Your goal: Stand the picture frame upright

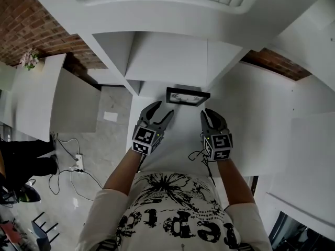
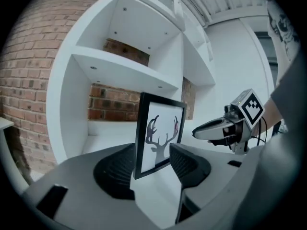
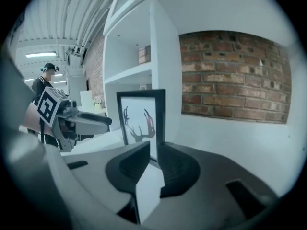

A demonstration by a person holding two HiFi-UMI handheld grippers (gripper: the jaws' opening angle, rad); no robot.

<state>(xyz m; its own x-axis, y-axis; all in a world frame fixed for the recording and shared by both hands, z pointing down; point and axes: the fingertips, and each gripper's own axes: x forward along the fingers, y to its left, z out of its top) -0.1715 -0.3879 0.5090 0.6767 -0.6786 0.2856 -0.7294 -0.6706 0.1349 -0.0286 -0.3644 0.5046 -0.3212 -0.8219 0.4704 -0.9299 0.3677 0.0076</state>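
Observation:
A black picture frame (image 1: pixel 187 96) with an antler print stands upright on the white shelf (image 1: pixel 178 135), close to the shelf's back wall. In the left gripper view the frame (image 2: pixel 159 133) rises just beyond my left gripper (image 2: pixel 152 153), whose jaws are wide apart and hold nothing. My right gripper (image 3: pixel 154 148) has its jaws a narrow gap apart, with nothing between them and the frame (image 3: pixel 140 121) standing farther out. From the head view, the left gripper (image 1: pixel 163 110) and right gripper (image 1: pixel 211 114) hover side by side, short of the frame, neither touching it.
White shelf compartments (image 2: pixel 129 66) rise above the frame, backed by a brick wall (image 3: pixel 235 75). An upright divider (image 3: pixel 165 56) stands right next to the frame. On the floor to the left lie cables and a power strip (image 1: pixel 78 162). A person (image 3: pixel 44 85) stands far off.

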